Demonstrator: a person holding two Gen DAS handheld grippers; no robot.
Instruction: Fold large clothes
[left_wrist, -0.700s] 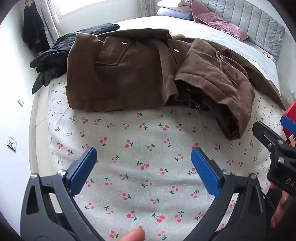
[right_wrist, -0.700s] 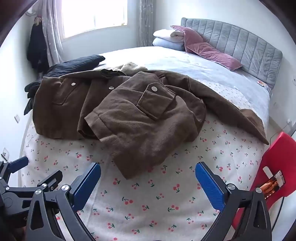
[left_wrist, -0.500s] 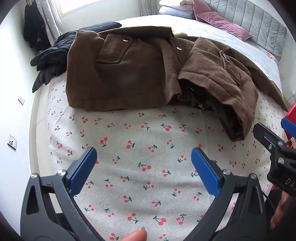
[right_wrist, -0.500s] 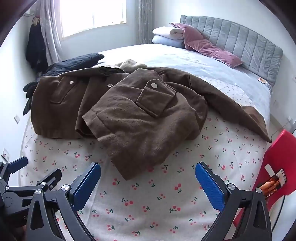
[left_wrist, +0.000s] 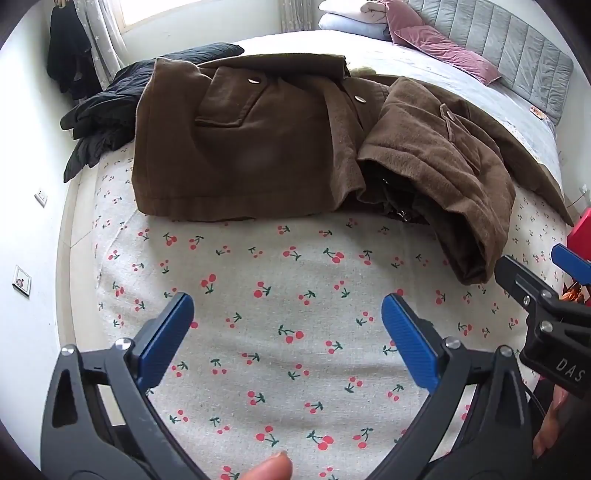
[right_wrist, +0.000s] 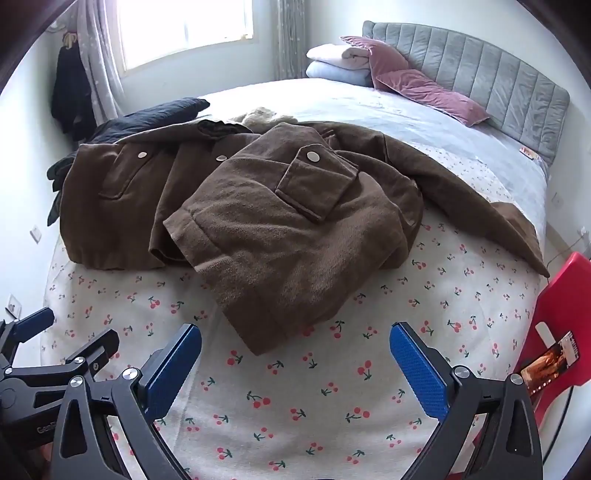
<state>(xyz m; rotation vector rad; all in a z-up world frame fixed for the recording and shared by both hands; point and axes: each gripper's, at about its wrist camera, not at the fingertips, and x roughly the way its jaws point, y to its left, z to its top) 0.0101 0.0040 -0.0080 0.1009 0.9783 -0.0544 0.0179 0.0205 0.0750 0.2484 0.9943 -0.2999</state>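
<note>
The brown jacket (right_wrist: 280, 221) lies on the bed (right_wrist: 332, 387), ahead of both tongs, filling the upper middle of each view. Its long axis runs left to right, the sleeve trailing right. The right tongs (right_wrist: 295, 369) look nearer its hem; the left tongs (left_wrist: 288, 339) match them: 2 wide-open, empty pairs.

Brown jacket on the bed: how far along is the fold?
Done: hardly anything; the brown jacket lies rumpled on the cherry-print sheet, one front panel bunched, a sleeve trailing out. In hand: nothing; left gripper and right gripper hover open. Left: flattening and every fold.
</note>
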